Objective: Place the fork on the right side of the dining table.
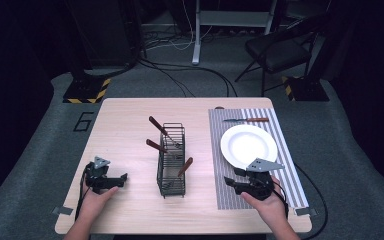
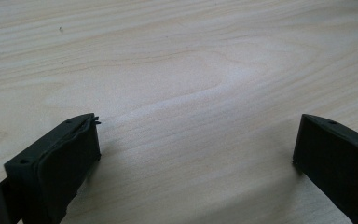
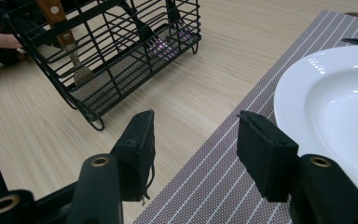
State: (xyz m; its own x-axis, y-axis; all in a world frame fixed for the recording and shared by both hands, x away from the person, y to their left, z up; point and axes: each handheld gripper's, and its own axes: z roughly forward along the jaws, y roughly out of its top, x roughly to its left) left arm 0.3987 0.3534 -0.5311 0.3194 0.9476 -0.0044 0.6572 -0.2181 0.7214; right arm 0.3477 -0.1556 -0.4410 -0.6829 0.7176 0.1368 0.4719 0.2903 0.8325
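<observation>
1. Fingers: the left gripper (image 2: 196, 144) has its jaws spread wide over bare wood with nothing between them. The right gripper (image 3: 196, 149) also has its jaws parted and empty, one above the wood, the other above the striped placemat (image 1: 230, 145).
2. Left gripper (image 1: 120, 180) sits near the table's (image 1: 125, 125) front left, well apart from the wire basket (image 1: 171, 155); right gripper (image 1: 232, 182) sits at the front of the placemat, just beside the white plate (image 1: 248, 145).
3. The basket stands mid-table, holding three wooden-handled utensils (image 1: 156, 125), tilted.
4. A wooden-handled knife (image 1: 247, 120) lies on the placemat beyond the plate.
5. Writing: a figure "6" (image 1: 83, 121) is marked on the floor left of the table. No brand or label is legible on the objects
</observation>
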